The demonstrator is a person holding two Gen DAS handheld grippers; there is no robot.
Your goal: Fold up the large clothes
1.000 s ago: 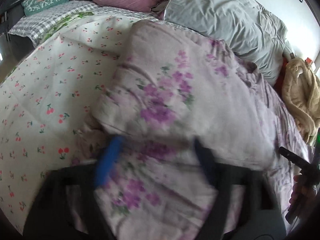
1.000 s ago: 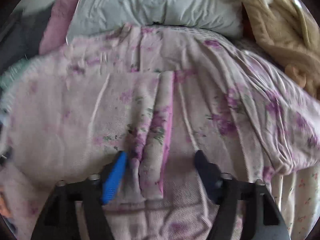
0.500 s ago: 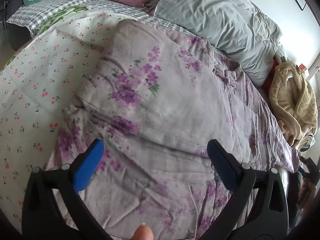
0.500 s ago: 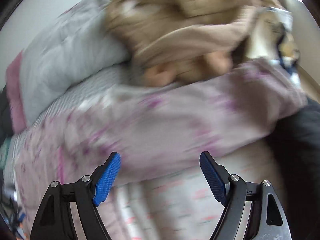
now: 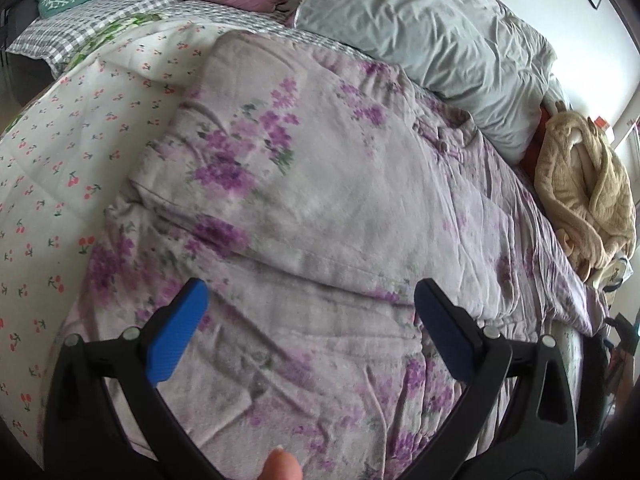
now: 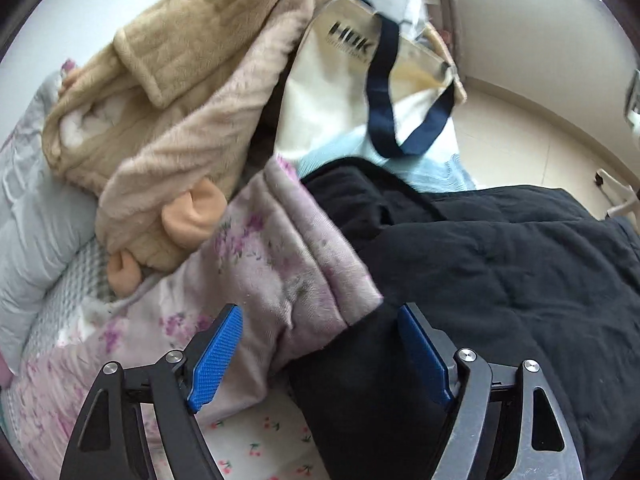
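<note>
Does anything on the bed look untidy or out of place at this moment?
Yes. The beige fleece robe lies crumpled in a heap at the bed's far side, against the grey duvet. A white tote bag leans on it. The floral garment lies folded, with wrinkles near its hem.

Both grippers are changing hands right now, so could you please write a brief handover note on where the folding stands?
Left gripper: open, empty, above the floral garment.
Right gripper: open, empty, at the garment's end, where it meets a black garment.
Garment lies lengthwise on the cherry-print sheet, one layer folded over.
Done: first fold, it seems.
Left: further folds; the beige robe and black garment look unfolded.
</note>
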